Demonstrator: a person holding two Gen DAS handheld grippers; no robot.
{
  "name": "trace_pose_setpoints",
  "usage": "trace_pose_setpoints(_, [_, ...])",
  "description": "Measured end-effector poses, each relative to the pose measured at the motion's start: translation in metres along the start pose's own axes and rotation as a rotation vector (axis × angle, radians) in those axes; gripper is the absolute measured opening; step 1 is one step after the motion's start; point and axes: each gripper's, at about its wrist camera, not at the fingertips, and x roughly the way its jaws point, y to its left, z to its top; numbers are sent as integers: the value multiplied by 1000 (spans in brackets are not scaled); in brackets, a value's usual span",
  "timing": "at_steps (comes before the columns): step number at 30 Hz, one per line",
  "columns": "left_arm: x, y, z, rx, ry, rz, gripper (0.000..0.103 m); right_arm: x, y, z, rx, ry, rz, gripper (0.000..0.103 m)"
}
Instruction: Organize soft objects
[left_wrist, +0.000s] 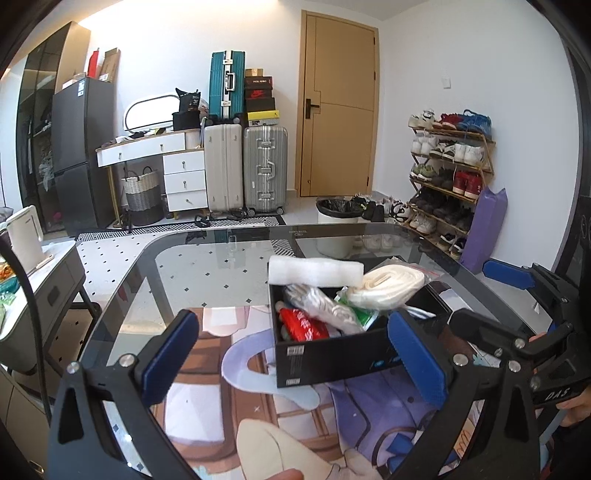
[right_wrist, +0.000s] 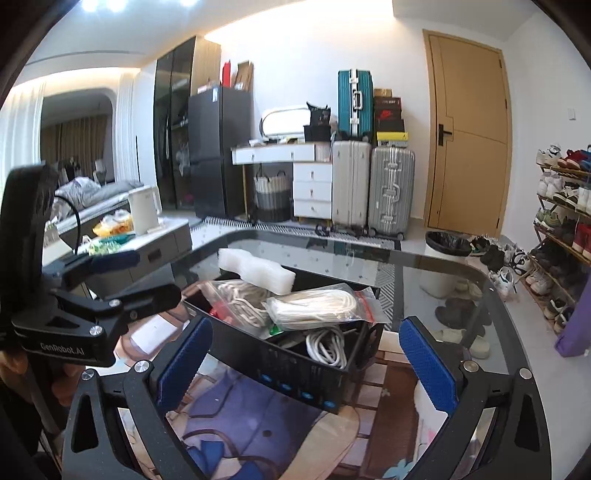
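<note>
A black box (left_wrist: 332, 356) (right_wrist: 295, 369) stands on the glass table (left_wrist: 207, 273) (right_wrist: 424, 273). It holds a white foam block (left_wrist: 314, 271) (right_wrist: 255, 269) across its far rim, a bagged white rope coil (left_wrist: 388, 286) (right_wrist: 314, 306), a red packet (left_wrist: 304, 325), another bagged cord (left_wrist: 325, 304) (right_wrist: 236, 291) and a loose white cable (right_wrist: 327, 347). My left gripper (left_wrist: 291, 356) is open and empty just in front of the box. My right gripper (right_wrist: 306, 360) is open and empty, its pads on either side of the box's near corner. Each gripper shows in the other's view.
A printed mat (left_wrist: 229, 391) (right_wrist: 240, 417) lies under the glass. Beyond the table stand a white bin (left_wrist: 338, 218) (right_wrist: 445, 258), a shoe rack (left_wrist: 448, 177) (right_wrist: 565, 229), suitcases (left_wrist: 264, 168) and a side table with a kettle (right_wrist: 142, 208).
</note>
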Motion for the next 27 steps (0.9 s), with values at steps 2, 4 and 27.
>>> trace_pose_setpoints(2, [-5, 2, -7, -10, -19, 4, 103, -3, 1, -2, 12, -13, 7, 102])
trace_pose_setpoints(4, [-9, 3, -12, -11, -30, -2, 103, -9, 3, -9, 15, -28, 9, 102])
trace_pose_setpoints(27, [-17, -5, -28, 20, -138, 68, 103, -19, 5, -24, -16, -111, -18, 102])
